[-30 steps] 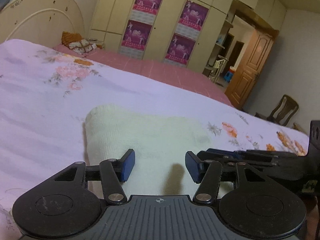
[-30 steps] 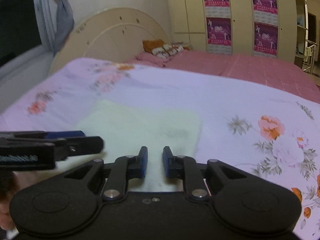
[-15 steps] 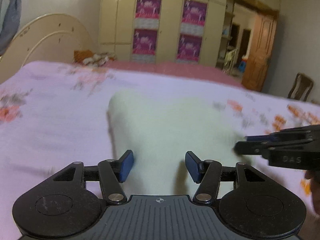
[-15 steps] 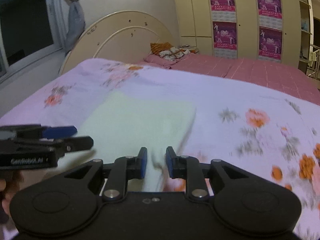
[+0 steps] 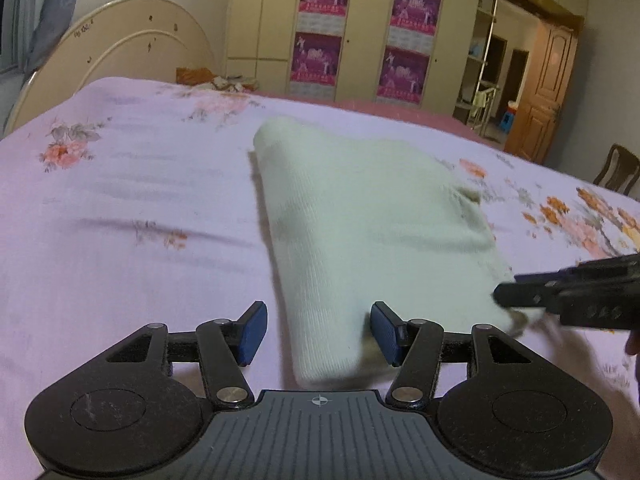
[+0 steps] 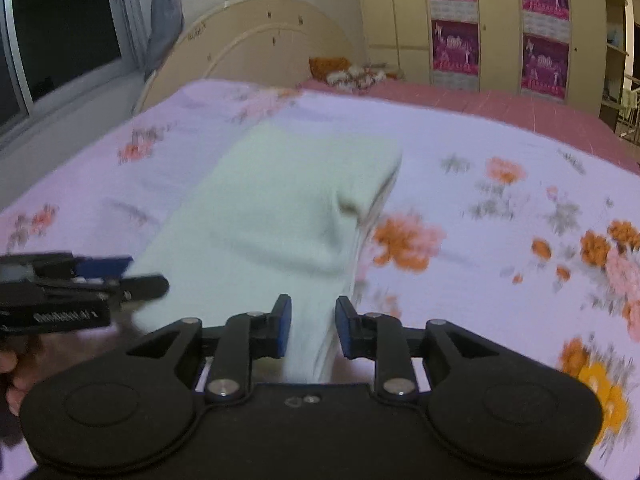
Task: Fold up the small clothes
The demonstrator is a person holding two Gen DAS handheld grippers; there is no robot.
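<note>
Floral bedsheet point(image 5: 120, 200) fills both views. Left gripper point(image 5: 318, 332) stands wide at the folded cream garment point(image 5: 368, 216), near left corner; right gripper point(image 6: 313, 326), now opened from nearly closed, straddles its near right corner. The garment now appears as a narrower fold.

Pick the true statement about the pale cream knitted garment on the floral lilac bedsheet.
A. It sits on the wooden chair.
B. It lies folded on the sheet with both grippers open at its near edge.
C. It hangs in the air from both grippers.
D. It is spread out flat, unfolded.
B: the pale cream knitted garment lies folded with layered edges on the floral lilac bedsheet, the left gripper and right gripper both open.
</note>
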